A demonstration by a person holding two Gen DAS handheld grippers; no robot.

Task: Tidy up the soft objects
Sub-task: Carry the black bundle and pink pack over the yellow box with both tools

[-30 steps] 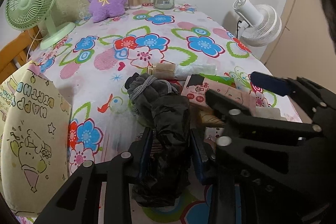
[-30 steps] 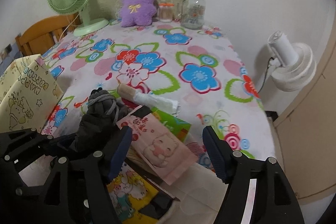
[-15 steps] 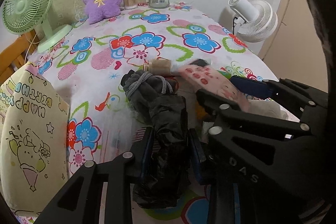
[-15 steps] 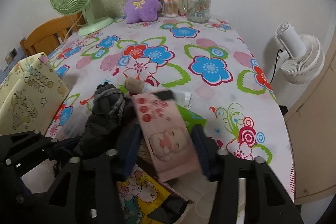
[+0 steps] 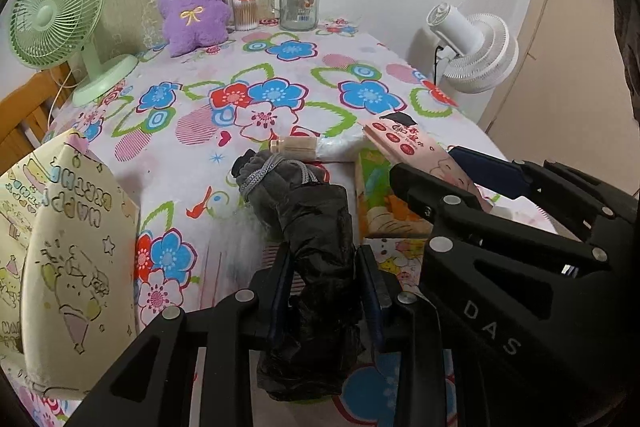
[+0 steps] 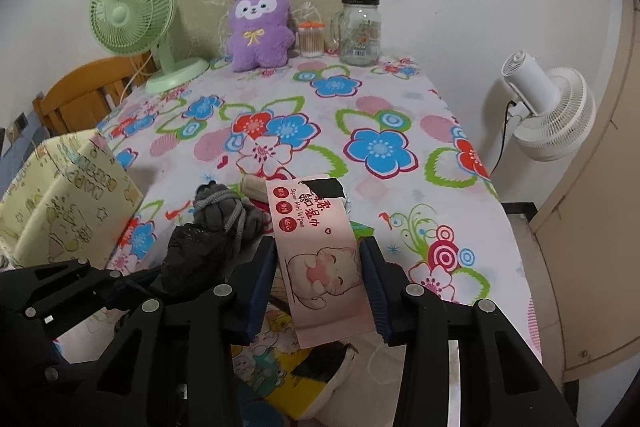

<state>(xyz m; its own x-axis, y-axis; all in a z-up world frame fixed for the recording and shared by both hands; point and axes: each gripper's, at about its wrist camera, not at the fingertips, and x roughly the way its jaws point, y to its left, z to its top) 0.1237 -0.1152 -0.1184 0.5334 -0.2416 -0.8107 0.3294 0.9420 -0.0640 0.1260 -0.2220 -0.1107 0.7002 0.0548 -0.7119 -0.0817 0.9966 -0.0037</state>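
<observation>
Both claws angle down over the near edge of the table (image 6: pixel 400 99), side by side, left claw (image 5: pixel 324 287) on the left, right claw (image 6: pixel 318 279) on the right. Left claw pinches a black glove (image 5: pixel 316 259), pads pressed on both its sides. Right claw's jaws have just been closing and now pinch a pink wet-wipes pack (image 6: pixel 320 259), pads tight on both long edges.

Glove: dark crinkled shell, grey knit cuff with a grey cord looped round it. Long axis runs near to far, cuff at the far end, the other end hanging near below the pads. It sits at the table's near side, left of the pack.

Pack: flat pink sachet, cartoon cat face, red dots, black tab at the far end. Long axis near-to-far, tilted slightly left at the far end. It looks raised above colourful packets (image 6: pixel 272 355) lying under it.

Yellow gift bag (image 5: pixel 68 247) stands at near left.
</observation>
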